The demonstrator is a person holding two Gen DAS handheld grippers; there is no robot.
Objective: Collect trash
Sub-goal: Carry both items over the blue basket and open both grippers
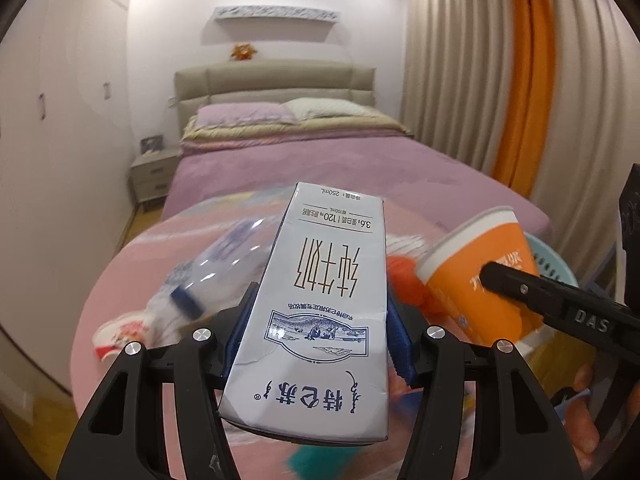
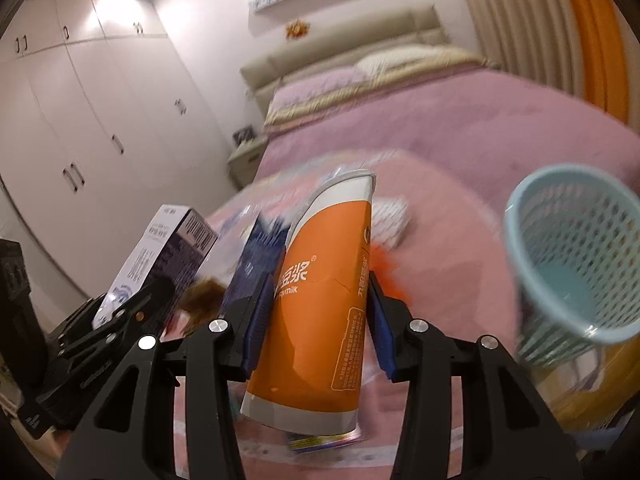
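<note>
My left gripper (image 1: 318, 320) is shut on a white milk carton (image 1: 320, 304) with Chinese print, held above a round pink table (image 1: 132, 280). My right gripper (image 2: 320, 300) is shut on an orange and white paper cup (image 2: 320, 312), held above the same table (image 2: 460, 280). In the left wrist view the cup (image 1: 476, 268) and the right gripper's black finger (image 1: 520, 284) show at the right. In the right wrist view the carton (image 2: 160, 256) shows at the left. A light blue mesh basket (image 2: 576, 264) stands to the right of the cup.
A clear plastic bottle (image 1: 216, 272), a red and white wrapper (image 1: 120, 332) and an orange scrap (image 1: 404, 276) lie on the table. A bed with pink covers (image 1: 320, 168) is behind it. White wardrobes (image 2: 80, 120) line the left wall, curtains (image 1: 480, 80) the right.
</note>
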